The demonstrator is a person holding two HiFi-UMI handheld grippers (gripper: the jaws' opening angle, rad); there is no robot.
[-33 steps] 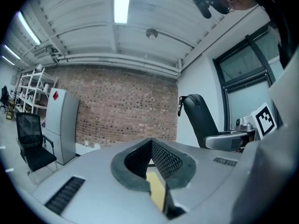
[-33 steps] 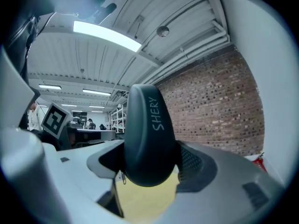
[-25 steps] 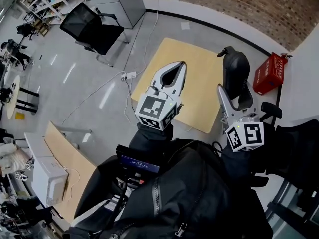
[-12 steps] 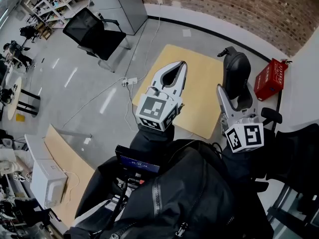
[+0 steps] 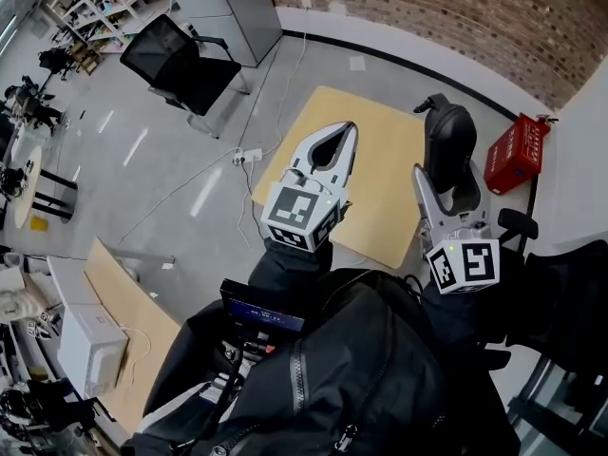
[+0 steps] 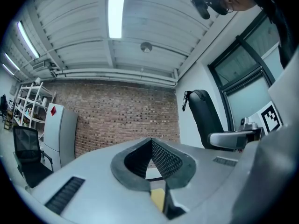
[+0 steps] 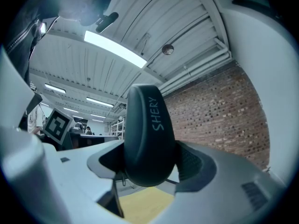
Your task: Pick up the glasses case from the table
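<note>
The case is black with pale lettering. The table is light tan wood. The left gripper and right gripper are pale grey, with black-and-white marker cubes and dark, dimpled pads. The wall is red-brown brick, the box red, the chair black, the floor grey.

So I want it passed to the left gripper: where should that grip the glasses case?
Probably the free end of the glasses case, which sticks out past the right gripper holding it. The left gripper would come from its own side, across the narrow rounded body, jaws opened first.
</note>
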